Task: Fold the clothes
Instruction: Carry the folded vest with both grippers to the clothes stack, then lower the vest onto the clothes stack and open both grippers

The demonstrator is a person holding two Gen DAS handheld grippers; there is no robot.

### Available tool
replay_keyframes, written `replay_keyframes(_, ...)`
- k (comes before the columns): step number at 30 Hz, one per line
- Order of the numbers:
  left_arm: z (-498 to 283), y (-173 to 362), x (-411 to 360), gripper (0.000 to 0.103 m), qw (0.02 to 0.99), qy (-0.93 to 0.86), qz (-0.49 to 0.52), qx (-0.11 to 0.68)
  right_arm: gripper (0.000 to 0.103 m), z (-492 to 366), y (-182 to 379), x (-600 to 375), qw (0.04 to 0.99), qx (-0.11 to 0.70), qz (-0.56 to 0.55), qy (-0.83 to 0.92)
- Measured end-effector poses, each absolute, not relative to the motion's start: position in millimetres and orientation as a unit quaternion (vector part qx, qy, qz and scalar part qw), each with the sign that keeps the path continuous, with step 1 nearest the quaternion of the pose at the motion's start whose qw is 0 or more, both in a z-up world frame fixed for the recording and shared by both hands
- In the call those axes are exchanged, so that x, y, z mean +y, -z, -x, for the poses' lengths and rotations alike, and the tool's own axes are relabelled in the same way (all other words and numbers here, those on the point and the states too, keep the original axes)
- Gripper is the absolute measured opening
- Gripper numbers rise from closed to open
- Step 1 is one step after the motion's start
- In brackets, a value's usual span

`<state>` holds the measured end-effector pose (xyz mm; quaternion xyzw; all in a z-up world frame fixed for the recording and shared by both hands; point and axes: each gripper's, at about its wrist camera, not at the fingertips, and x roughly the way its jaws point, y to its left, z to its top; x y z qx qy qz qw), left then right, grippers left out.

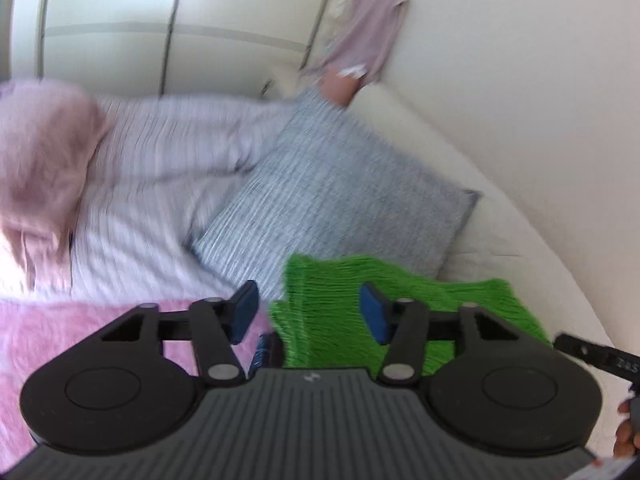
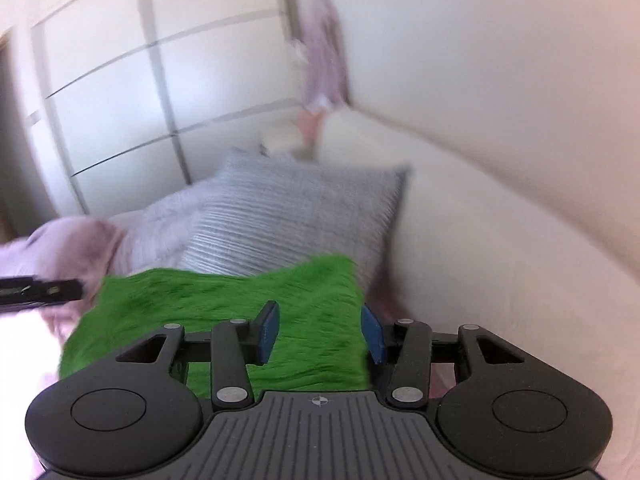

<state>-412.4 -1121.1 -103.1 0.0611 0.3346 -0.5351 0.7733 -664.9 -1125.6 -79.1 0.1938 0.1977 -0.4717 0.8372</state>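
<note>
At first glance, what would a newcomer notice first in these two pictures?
The bright green garment stands out at once, lying on the bed just ahead of both open grippers. Behind it a grey ribbed pillow leans toward the white wall, and a pale pink cloth hangs in the far corner.

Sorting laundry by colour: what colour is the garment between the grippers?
Bright green garment; the right wrist view shows it best.
</note>
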Motion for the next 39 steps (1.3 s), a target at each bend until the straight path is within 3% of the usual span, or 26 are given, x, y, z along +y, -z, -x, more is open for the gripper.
replay_keyframes(6, 475, 134, -1109, 0.03, 0.75, 0.579, -0.17, 0.269, 0.043, 635, 133, -1070, 0.846, 0.255, -0.109, 0.455)
replay_keyframes(10, 483, 182, -1112, 0.031, 0.755, 0.563, -0.198, 0.273, 0.043, 632, 167, -1057, 0.846, 0.273, -0.079, 0.452)
replay_keyframes(14, 478, 196, -1110, 0.031, 0.757, 0.556, -0.194, 0.281, 0.043, 631, 176, -1063, 0.845, 0.277, -0.083, 0.449)
replay_keyframes(21, 479, 196, -1124, 0.033, 0.758, 0.552, -0.205, 0.282, 0.043, 626, 155, -1082, 0.833, 0.307, -0.139, 0.438)
replay_keyframes(31, 480, 177, -1125, 0.033, 0.758, 0.537, -0.206, 0.307, 0.044, 640, 130, -1076, 0.842, 0.29, -0.154, 0.429)
replay_keyframes(33, 479, 167, -1123, 0.036, 0.759, 0.53, -0.201, 0.319, 0.045, 647, 116, -1071, 0.842, 0.274, -0.156, 0.437)
replay_keyframes(36, 480, 148, -1114, 0.045, 0.76, 0.529, -0.186, 0.328, 0.056, 652, 96, -1065, 0.841, 0.267, -0.166, 0.44)
replay_keyframes(39, 487, 126, -1101, 0.061, 0.762, 0.528, -0.185, 0.325, 0.059, 654, 80, -1057, 0.831, 0.277, -0.189, 0.444)
